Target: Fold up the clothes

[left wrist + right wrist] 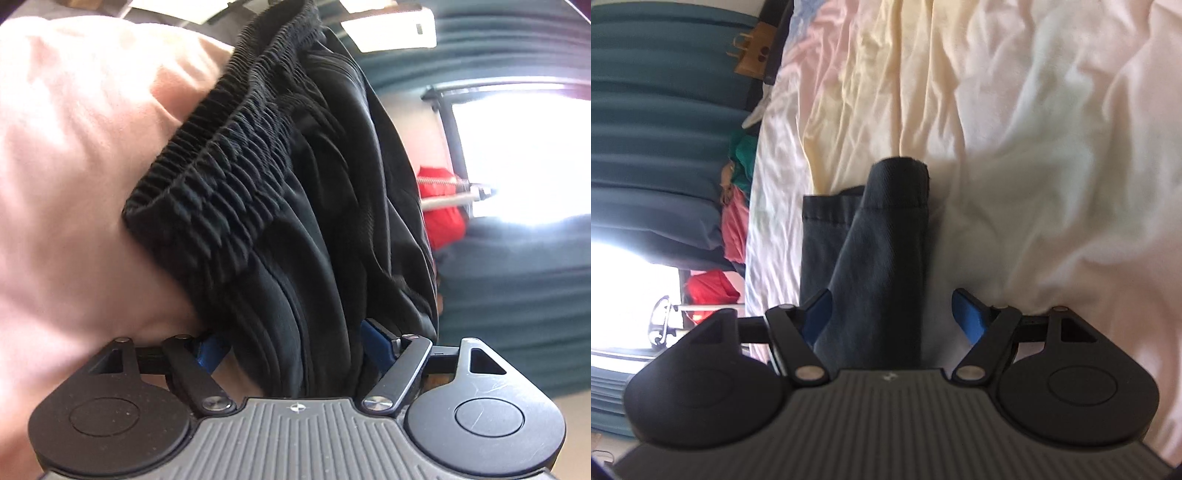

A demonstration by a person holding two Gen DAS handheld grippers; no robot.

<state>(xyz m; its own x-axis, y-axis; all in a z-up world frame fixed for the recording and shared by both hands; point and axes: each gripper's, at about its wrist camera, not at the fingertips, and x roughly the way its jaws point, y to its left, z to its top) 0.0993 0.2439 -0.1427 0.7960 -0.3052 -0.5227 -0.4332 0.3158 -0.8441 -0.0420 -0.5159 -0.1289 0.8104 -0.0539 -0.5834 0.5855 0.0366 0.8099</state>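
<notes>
Black shorts with a gathered elastic waistband [236, 177] fill the left wrist view. My left gripper [295, 343] has the bunched black fabric between its blue fingers [376, 339], which are mostly hidden by it. In the right wrist view a hemmed leg end of the dark garment [886, 236] hangs over the bed sheet. My right gripper [890, 317] has this fabric between its blue fingers [967, 314]; the fingers stand wide and the cloth lies against the left one only.
A rumpled pink and cream bed sheet [1034, 129] lies beneath. Teal curtains [657, 122], a bright window [524, 155], red clothing [441, 218] and a pile of clothes [737, 192] stand beyond the bed edge.
</notes>
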